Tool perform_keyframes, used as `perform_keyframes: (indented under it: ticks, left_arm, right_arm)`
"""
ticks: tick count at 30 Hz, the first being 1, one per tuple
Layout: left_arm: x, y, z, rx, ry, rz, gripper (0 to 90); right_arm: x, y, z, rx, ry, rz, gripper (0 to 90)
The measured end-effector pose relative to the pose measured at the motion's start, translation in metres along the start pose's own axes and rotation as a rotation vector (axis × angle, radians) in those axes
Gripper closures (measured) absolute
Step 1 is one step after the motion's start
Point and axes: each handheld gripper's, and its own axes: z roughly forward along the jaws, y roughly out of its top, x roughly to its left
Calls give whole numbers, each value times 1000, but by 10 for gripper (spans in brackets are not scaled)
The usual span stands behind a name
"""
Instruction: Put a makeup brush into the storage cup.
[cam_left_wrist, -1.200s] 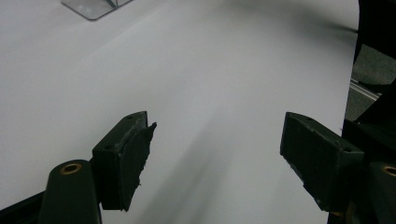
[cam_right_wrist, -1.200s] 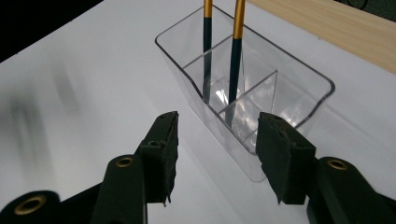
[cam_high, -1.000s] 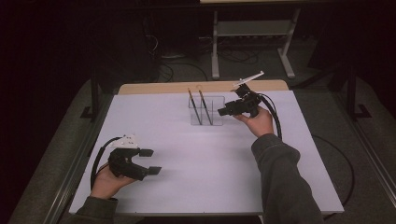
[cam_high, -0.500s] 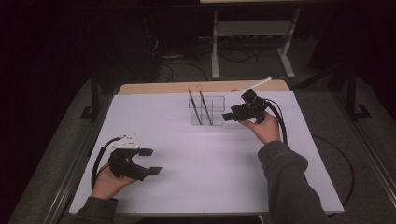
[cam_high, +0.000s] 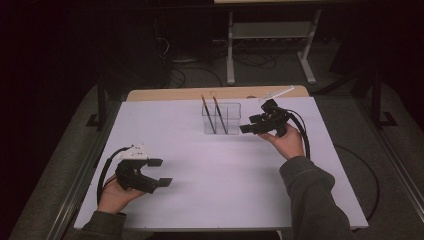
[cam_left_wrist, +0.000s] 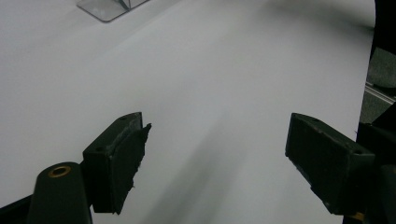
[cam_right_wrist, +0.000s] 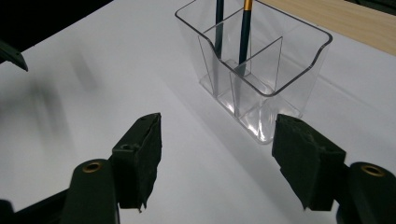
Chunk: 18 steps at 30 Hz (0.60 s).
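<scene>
A clear plastic holder (cam_high: 221, 120) with inner dividers stands at the far middle of the white table (cam_high: 210, 175). Two dark pencils (cam_high: 207, 112) (cam_high: 220, 114) lean in it. My right gripper (cam_high: 248, 124) hovers just right of the holder and points at it, open. Its jaws have just been opening, with nothing between them. In the right gripper view the holder (cam_right_wrist: 261, 88) and both pencils (cam_right_wrist: 218, 28) (cam_right_wrist: 244, 32) lie just beyond the right gripper (cam_right_wrist: 217, 158). My left gripper (cam_high: 161, 172) rests at the near left, open and empty. The left gripper (cam_left_wrist: 217, 163) faces bare table.
A wooden strip (cam_high: 175, 94) runs along the table's far edge. Beyond it stand a metal frame (cam_high: 270, 35) and cables on a dark floor. A corner of the holder (cam_left_wrist: 109, 7) lies at the top of the left gripper view.
My right gripper has drawn a little to the right, away from the holder, and its jaws stand wider apart. The left gripper has stayed still.
</scene>
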Motion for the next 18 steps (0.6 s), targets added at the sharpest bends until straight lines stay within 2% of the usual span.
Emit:
perform_keyframes:
  ticks: [11, 18]
  left_arm:
    - [1, 0, -1, 2, 5, 4, 192]
    - [2, -1, -1, -4, 7, -1, 192]
  right_arm:
    - [5, 0, -7, -18, 3, -13, 313]
    - [6, -7, -9, -28, 9, -4, 311]
